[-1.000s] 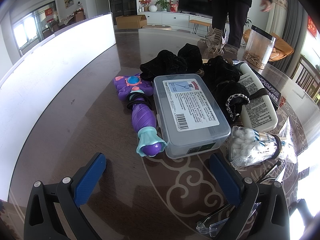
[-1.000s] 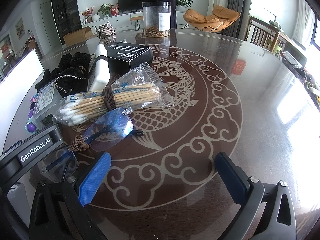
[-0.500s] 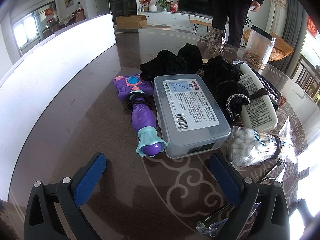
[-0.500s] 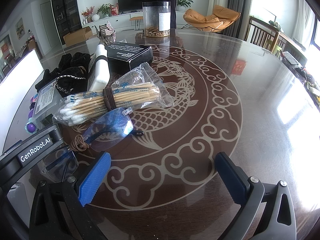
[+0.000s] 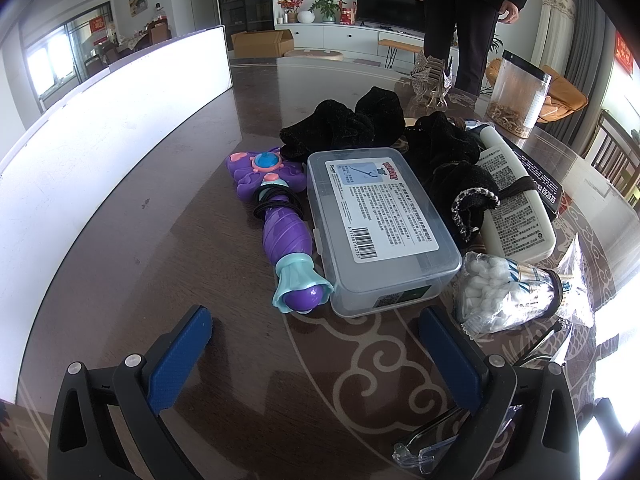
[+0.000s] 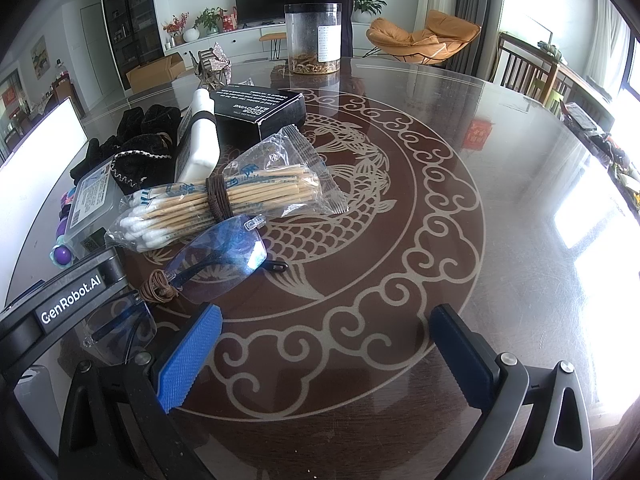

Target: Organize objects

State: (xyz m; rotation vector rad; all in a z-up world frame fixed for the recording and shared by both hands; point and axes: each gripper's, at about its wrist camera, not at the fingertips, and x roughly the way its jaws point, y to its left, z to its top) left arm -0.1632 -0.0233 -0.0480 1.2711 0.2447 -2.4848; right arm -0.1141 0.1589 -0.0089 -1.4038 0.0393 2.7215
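Item: cluttered tabletop awaiting sorting. No object is held.

Left gripper [image 5: 316, 344]: jaws spread wide, empty, low over the glass-topped table [image 5: 168, 240], near edge of the pile.
Right gripper [image 6: 326, 354]: jaws likewise spread wide and empty, over bare patterned glass to the right of the pile.

Contents, left to right in the left wrist view:
- Purple toy wand [image 5: 286, 232], black band looped round its neck, lying just beside the box.
- Clear lidded plastic box [image 5: 380, 224], directly ahead of the left gripper, touching or nearly touching the wand.
- Black knitted items [image 5: 448, 168], heaped behind and to the right of the box, one draped against the bottle.
- White bottle [image 5: 516, 208], lying flat, band round it.
- Black carton [image 6: 258, 110], far side of the bottle.
- Bag of cotton swabs [image 6: 224, 200], tied with a brown cord, near right of the box.
- Safety glasses [image 6: 218, 256], nearest the right gripper, cord at one arm.
- Clear jar [image 6: 313, 38], far, upright, well apart from the pile.

Risks, judged:
- Box looks about as wide as the jaw opening; an off-centre approach would likely shove it into the wand.
- Glass top is slick; pushed items would slide.
- Swab bag is loose film; pinching the wrapper alone may let the bundle sag or slip.
- Glasses' lens may scratch or skate under a pad.
- Knitwear may snag and drag the bottle.
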